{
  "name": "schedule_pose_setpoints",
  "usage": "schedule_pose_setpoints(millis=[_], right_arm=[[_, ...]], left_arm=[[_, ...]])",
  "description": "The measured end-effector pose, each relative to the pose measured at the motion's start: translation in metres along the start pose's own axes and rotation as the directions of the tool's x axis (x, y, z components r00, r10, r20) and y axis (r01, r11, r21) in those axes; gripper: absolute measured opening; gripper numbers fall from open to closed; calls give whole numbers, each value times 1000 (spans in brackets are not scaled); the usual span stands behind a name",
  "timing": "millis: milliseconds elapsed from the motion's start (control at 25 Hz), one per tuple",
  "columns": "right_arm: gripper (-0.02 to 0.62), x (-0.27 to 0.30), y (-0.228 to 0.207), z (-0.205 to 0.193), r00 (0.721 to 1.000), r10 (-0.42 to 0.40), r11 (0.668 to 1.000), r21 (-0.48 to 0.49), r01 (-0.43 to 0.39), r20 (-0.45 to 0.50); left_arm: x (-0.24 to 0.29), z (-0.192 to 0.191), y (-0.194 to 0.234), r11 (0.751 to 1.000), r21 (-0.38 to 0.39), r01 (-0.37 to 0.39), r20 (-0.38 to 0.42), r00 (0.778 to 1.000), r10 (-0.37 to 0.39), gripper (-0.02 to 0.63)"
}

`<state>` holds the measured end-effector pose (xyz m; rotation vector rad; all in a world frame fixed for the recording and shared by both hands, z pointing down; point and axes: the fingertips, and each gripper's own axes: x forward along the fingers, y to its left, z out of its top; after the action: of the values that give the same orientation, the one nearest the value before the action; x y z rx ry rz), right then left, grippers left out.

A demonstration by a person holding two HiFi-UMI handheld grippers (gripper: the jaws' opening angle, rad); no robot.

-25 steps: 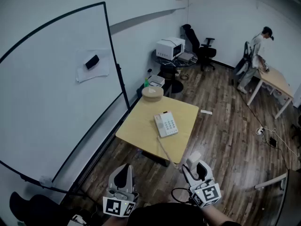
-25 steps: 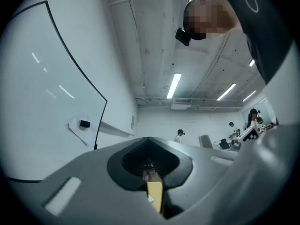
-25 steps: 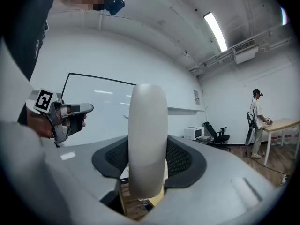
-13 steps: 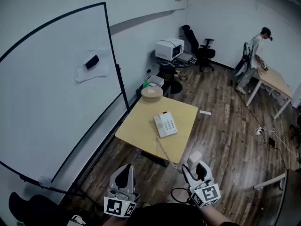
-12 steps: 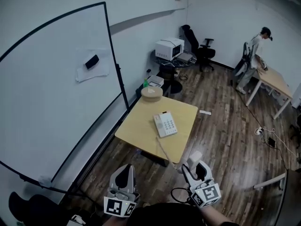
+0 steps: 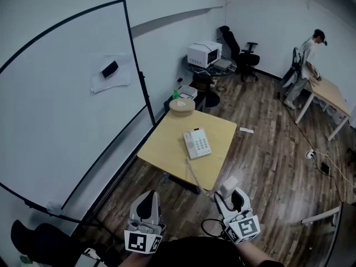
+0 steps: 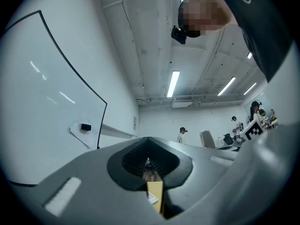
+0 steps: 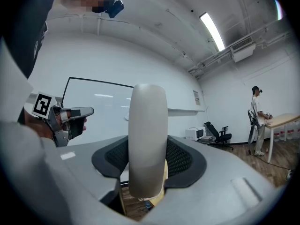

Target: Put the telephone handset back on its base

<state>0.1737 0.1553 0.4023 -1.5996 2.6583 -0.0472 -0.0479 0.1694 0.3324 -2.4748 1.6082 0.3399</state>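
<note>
The white telephone base [image 6: 196, 144] lies on a yellow table [image 6: 167, 149] out in front of me, keypad up. Its curly cord [image 6: 193, 175] runs off the table's near edge toward my right gripper [image 6: 229, 194]. That gripper is shut on the white handset [image 6: 228, 186], held upright well short of the table. In the right gripper view the handset [image 8: 147, 139] stands between the jaws and fills the middle. My left gripper [image 6: 148, 206] hangs beside it at the left, jaws shut with nothing in them. The left gripper [image 7: 150, 170] points up toward the table and ceiling.
A big whiteboard [image 6: 67, 104] on a stand runs along the left. A round wooden box [image 6: 181, 107] sits at the table's far corner. Behind it are a microwave [image 6: 204, 54] and an office chair [image 6: 245, 52]. A person [image 6: 307, 63] stands at a desk far right. Cables [image 6: 320, 163] lie on the wooden floor.
The head view has shifted slightly. Both grippers and the handset hold about the same pose.
</note>
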Motion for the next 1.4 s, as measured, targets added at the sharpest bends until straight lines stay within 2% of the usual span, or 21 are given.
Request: schedule_pose_setpoints(millis=[360,720,1080,1400], right_arm=[[222,-5,-6,-11,997,74,997,4,-74,11],[222,18,-12,-12,996,91,996,-1,-91,1],[222,83,-18,-22,997,59,998,0,-59,-40],[222,174,-26,-18,999,18,1000,-12,-19,-51]], left_arm=[[0,-5,-18,998,50,-46,-8,999,47,0],[12,-14,3,995,61,-77,-26,997,78,0],[57,-38,59,997,34,-73,-34,997,74,0],[123,-57,135,998,9,-68,-25,997,68,0]])
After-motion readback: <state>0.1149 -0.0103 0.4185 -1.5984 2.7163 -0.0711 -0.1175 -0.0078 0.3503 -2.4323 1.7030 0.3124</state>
